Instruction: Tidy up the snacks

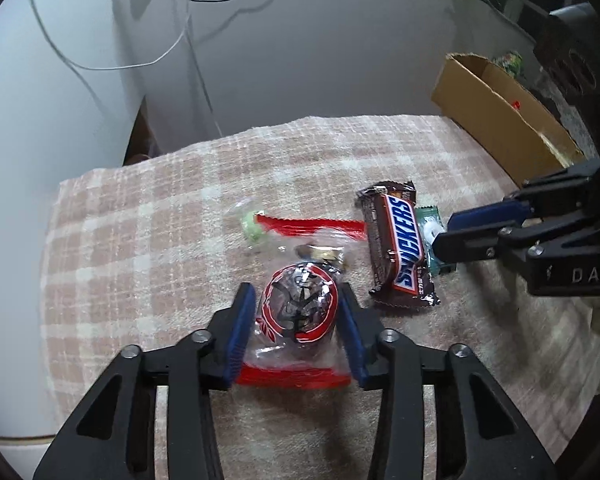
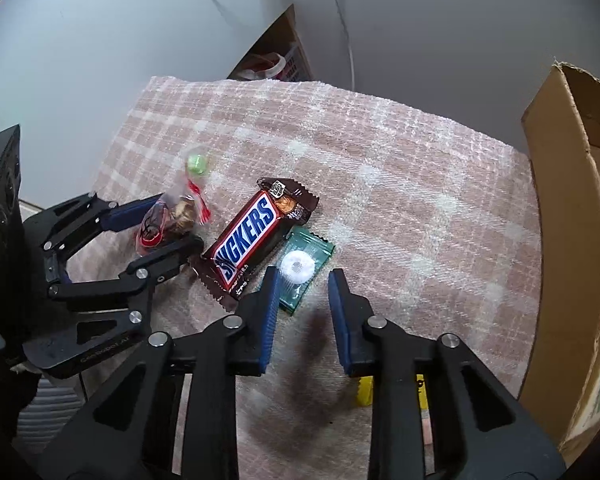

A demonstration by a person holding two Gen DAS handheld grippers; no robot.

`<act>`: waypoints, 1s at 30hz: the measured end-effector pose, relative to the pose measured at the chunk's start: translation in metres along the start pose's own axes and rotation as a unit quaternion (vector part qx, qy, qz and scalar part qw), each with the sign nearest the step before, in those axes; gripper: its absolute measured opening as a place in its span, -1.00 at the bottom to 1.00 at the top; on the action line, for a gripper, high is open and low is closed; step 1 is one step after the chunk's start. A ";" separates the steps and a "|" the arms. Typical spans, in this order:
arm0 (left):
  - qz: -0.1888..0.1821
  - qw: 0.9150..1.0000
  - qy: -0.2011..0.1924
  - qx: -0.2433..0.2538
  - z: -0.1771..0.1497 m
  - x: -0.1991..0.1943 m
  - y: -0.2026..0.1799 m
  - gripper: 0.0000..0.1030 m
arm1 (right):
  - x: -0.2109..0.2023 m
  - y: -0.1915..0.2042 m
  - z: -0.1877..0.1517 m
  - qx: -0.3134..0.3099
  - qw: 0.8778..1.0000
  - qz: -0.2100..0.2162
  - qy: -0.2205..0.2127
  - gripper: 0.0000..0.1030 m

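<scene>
Gripping a clear plastic bag (image 1: 298, 320), the left gripper (image 1: 298, 300) has its blue ribbed pads on either side of a round dark sweet with a red ring and black characters; the pads touch the crinkled film on both sides. Bag has red zigzag seals at near and far ends, so its long axis runs away from the left camera. A gold-wrapped piece sits inside past the round one, and a small green candy (image 1: 252, 226) lies at the far corner; whether it is inside the film cannot be told.

Right gripper (image 2: 302, 280) hangs over the cloth (image 2: 400, 208) with jaws parted and nothing between the pads; bare cloth shows in the gap. Its left pad overlaps the near edge of a flat green mint packet (image 2: 308, 264) with a white ring-shaped mint inside.

Just beside the mint, touching or overlapping it, a Snickers (image 2: 252, 236) lies flat: glossy brown wrapper, blue lettering, serrated ends. In the right view its long axis runs diagonally from near-left to far-right, between bag and mint.

Cloth is pink-and-cream checked, woven, fuzzy. A yellow item (image 2: 392, 390) peeks out under the right gripper's body.

Farther right stands a cardboard box (image 2: 560, 208), open top, ragged edge, wrapped snacks partly visible inside. Pale wall and thin cables behind.
</scene>
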State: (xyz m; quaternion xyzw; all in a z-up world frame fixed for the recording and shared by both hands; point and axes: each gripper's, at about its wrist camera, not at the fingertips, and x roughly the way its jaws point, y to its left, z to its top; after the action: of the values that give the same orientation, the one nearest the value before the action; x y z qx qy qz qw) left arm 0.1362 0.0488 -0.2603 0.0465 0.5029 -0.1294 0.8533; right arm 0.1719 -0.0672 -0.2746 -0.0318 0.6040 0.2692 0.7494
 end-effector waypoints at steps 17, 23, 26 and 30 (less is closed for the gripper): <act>-0.010 0.997 -0.025 -0.078 -0.022 -0.019 0.013 -0.33 | 0.010 0.037 -0.001 -0.082 0.993 -0.088 0.021 -0.83; -0.011 0.994 -0.033 -0.102 -0.036 -0.034 0.013 -0.33 | 0.001 0.015 -0.015 -0.048 0.998 -0.041 0.009 -0.93; -0.013 0.993 -0.039 -0.115 -0.041 -0.041 0.015 -0.33 | -0.005 0.001 -0.020 -0.029 0.999 -0.026 0.005 -0.93; -0.011 0.991 -0.041 -0.123 -0.044 -0.044 0.017 -0.33 | -0.012 -0.004 -0.015 0.000 1.000 -0.013 -0.006 -0.93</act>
State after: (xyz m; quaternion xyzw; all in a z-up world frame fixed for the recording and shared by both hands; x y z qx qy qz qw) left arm 0.0834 0.0816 -0.2444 -0.0701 0.4800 -0.0780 0.8710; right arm 0.1586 -0.0807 -0.2692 -0.0376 0.5994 0.2598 0.7562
